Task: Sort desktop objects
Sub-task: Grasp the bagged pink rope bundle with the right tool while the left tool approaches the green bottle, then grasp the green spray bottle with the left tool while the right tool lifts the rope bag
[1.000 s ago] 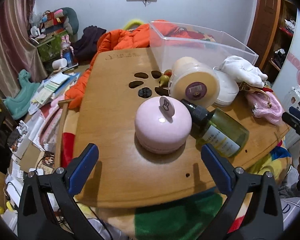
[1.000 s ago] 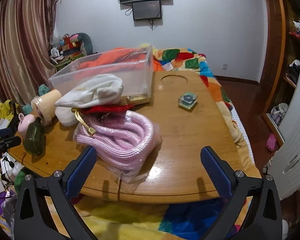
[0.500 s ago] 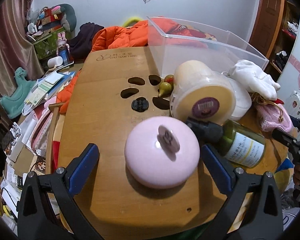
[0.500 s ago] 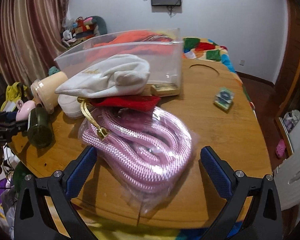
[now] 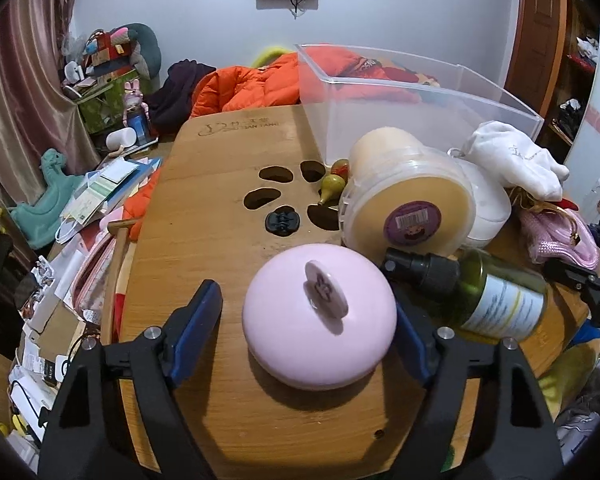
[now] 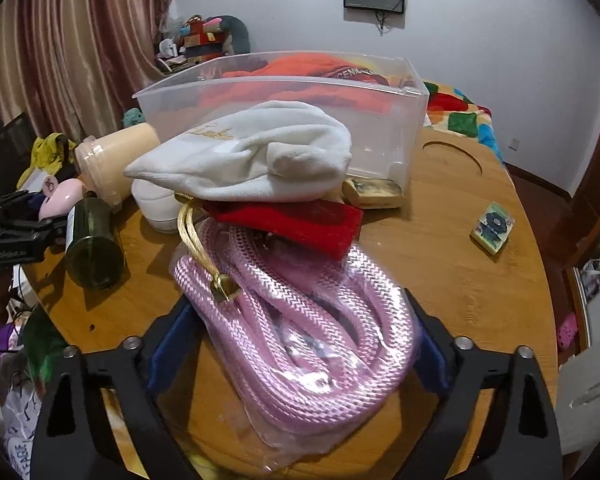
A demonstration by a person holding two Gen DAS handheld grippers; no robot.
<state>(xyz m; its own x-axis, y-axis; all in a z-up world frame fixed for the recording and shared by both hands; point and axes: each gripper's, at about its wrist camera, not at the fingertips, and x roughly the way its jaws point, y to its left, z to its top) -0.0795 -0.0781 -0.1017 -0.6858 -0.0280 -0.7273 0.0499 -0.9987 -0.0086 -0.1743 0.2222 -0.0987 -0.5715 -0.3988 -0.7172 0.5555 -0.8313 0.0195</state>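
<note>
The left gripper (image 5: 306, 324) is closing its jaws around a pink domed container (image 5: 319, 316) near the tabletop's (image 5: 220, 184) near edge; a gap shows at the left pad, so nothing is pinched. The right gripper (image 6: 296, 344) is closing its jaws around a bagged pink rope (image 6: 300, 320) by the near edge, grip uncertain, with a clear bin (image 6: 380, 128) standing farther back.

Gold script on white pouch (image 6: 256, 156), engraved logo on table (image 5: 240, 128): both illegible
</note>
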